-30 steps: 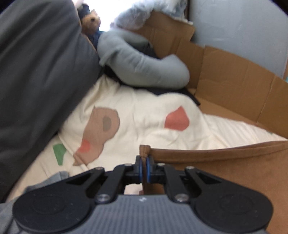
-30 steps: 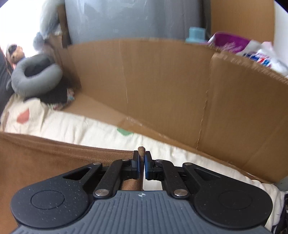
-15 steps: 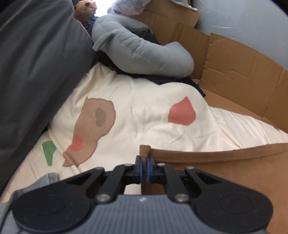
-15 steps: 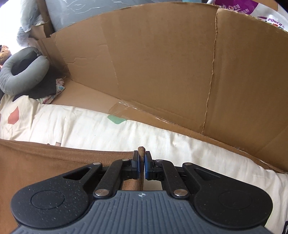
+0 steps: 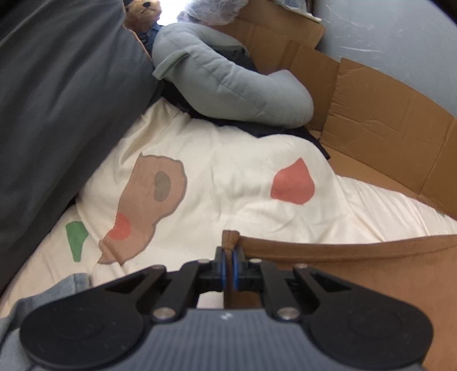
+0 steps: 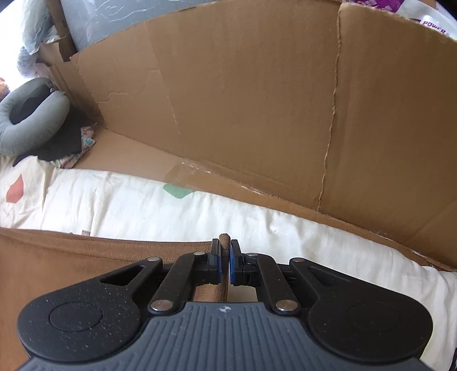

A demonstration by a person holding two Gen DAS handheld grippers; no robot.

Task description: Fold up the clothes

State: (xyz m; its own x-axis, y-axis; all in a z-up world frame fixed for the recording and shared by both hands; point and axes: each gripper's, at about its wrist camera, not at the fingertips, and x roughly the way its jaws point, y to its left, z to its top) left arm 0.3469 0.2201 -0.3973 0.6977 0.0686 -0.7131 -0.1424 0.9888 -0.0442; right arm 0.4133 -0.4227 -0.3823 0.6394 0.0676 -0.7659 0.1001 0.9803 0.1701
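A brown garment [image 5: 357,265] is stretched between my two grippers over a cream bedspread [image 5: 228,182] with coloured patches. My left gripper [image 5: 227,258] is shut on the garment's left corner, which bunches up just above the pads. In the right wrist view the same brown garment [image 6: 85,262] runs off to the left, and my right gripper [image 6: 224,258] is shut on its right corner, a small nub of cloth poking above the pads. The top hem sags slightly between the two corners. What hangs below the grippers is hidden.
A cardboard wall [image 6: 257,108] stands close behind the bed on the right. A grey curved pillow [image 5: 228,82] and a teddy bear [image 5: 142,14] lie at the far end. A dark grey cushion [image 5: 57,100] rises at the left. Blue denim [image 5: 42,302] shows at lower left.
Both grippers moved forward and down a little, holding the brown garment, in the first half second. The bedspread and cardboard look nearer. The grips have not changed.
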